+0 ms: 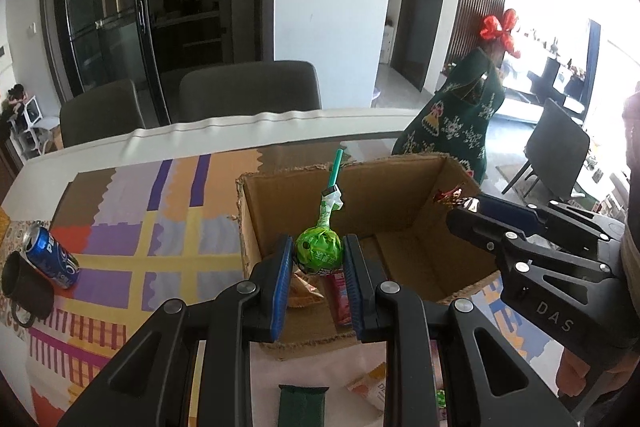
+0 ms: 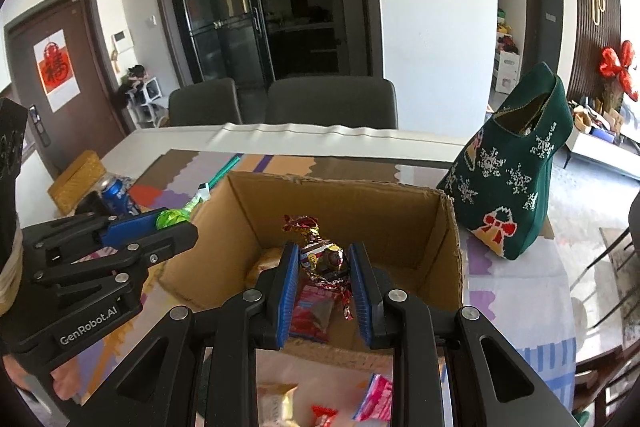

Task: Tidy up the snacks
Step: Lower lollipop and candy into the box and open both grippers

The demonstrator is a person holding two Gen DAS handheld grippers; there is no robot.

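1. Snacks are in both grippers at once: the left gripper [image 1: 316, 259] has its fingers closed narrowly on the green wrapped head of a lollipop [image 1: 319, 254], stick pointing up and away, at the centre of the left view.
2. The right gripper [image 2: 325, 267] pinches a foil-wrapped candy [image 2: 326, 261] between its blue pads, at lower centre of the right view.
3. Both snacks hang over the open cardboard box [image 1: 404, 183], which fills the middle of each frame; a red packet [image 2: 310, 311] and an orange packet [image 1: 302, 291] already lie on its floor.
4. To do the drop well, I judge each gripper should go down inside the walls before opening, so nothing bounces off the rim. The lollipop stick leans toward the far wall and could catch there.
5. The grippers sit close together, so letting go one at a time seems safer.
6. Readable writing: "GenRobot.AI" on the left gripper body at lower left of the right view, "DAS" on the right gripper at lower right of the left view.
7. A blue can [image 1: 50, 257] at the left edge reads as Pepsi. The lollipop's label is too blurred to read.
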